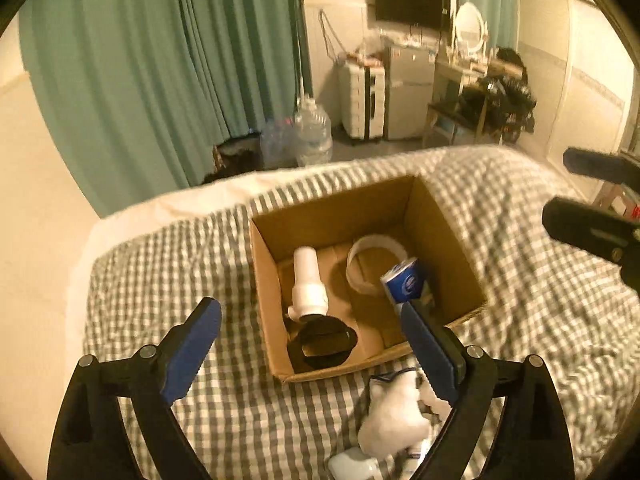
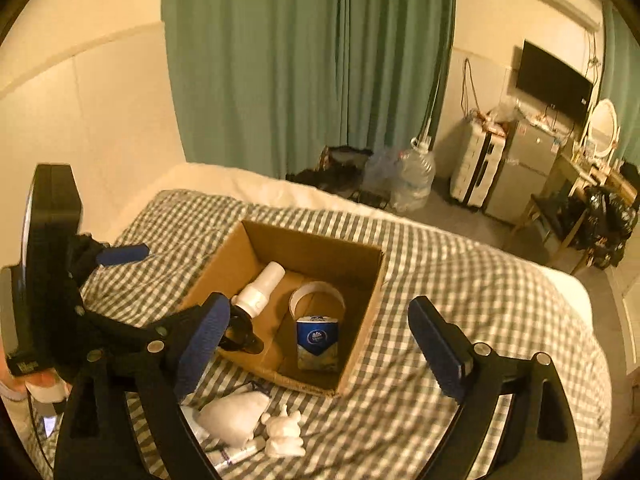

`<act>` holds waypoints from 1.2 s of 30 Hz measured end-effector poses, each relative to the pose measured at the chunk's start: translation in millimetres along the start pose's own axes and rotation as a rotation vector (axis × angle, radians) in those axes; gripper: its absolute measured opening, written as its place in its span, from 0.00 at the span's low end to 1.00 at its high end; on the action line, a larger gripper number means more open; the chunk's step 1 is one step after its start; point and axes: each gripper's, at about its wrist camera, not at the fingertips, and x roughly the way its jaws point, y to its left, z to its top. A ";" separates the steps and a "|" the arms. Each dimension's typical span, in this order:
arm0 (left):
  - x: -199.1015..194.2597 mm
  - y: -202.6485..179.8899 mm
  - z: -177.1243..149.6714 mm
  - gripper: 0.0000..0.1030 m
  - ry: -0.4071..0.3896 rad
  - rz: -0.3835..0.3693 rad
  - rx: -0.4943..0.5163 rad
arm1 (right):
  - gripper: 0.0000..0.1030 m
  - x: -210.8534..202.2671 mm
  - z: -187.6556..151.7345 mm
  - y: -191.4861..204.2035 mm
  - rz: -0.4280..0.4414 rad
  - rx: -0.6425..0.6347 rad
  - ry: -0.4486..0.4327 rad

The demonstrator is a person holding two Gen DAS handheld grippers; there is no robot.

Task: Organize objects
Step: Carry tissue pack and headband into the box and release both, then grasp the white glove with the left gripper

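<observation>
Both my grippers, left gripper (image 1: 310,354) and right gripper (image 2: 320,346), are spread and empty; the white figurine (image 2: 283,432) looks light and brittle, so I pinch its body gently.

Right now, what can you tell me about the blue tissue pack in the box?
The blue tissue pack is a small soft packet, blue with a round white logo on top and a paler patterned lower half. It stands upright inside the cardboard box, near its front corner, just in front of the white band. Neither gripper touches it.
</observation>
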 end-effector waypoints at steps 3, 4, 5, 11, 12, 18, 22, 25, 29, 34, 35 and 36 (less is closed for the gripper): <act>-38.5 5.4 2.6 0.95 -0.062 0.015 -0.004 | 0.94 -31.0 2.6 5.6 -0.035 -0.019 -0.040; -52.5 6.6 2.8 0.96 -0.084 0.022 -0.005 | 0.95 -38.1 3.7 7.7 -0.042 -0.022 -0.050; -63.5 10.1 1.6 0.96 -0.100 0.027 -0.006 | 0.96 -46.8 3.6 9.7 -0.044 -0.025 -0.061; -121.1 10.8 -4.1 0.99 -0.181 0.040 -0.013 | 0.98 -95.5 -0.8 23.7 -0.051 -0.041 -0.115; -127.1 10.8 -7.3 0.99 -0.190 0.042 -0.013 | 0.98 -101.9 -2.2 24.5 -0.053 -0.044 -0.119; -148.4 7.5 -27.7 1.00 -0.207 0.031 -0.027 | 0.98 -128.3 -17.5 31.7 -0.039 -0.055 -0.130; -146.0 8.8 -46.3 1.00 -0.189 0.003 -0.073 | 0.98 -132.0 -31.2 35.1 -0.029 -0.067 -0.128; -136.1 8.4 -63.8 1.00 -0.185 0.021 -0.089 | 0.98 -126.0 -45.1 35.4 -0.007 -0.065 -0.114; -115.1 3.5 -86.9 1.00 -0.164 0.043 -0.093 | 0.98 -100.0 -68.9 34.3 0.013 -0.062 -0.073; -72.6 -4.3 -113.9 1.00 -0.108 0.055 -0.106 | 0.98 -49.7 -98.6 28.6 0.033 -0.048 0.017; -62.4 -6.1 -117.8 1.00 -0.096 0.060 -0.110 | 0.98 -40.2 -102.4 26.1 0.040 -0.041 0.035; -52.4 -8.9 -121.8 1.00 -0.081 0.060 -0.109 | 0.98 -27.8 -108.1 24.6 0.047 -0.036 0.061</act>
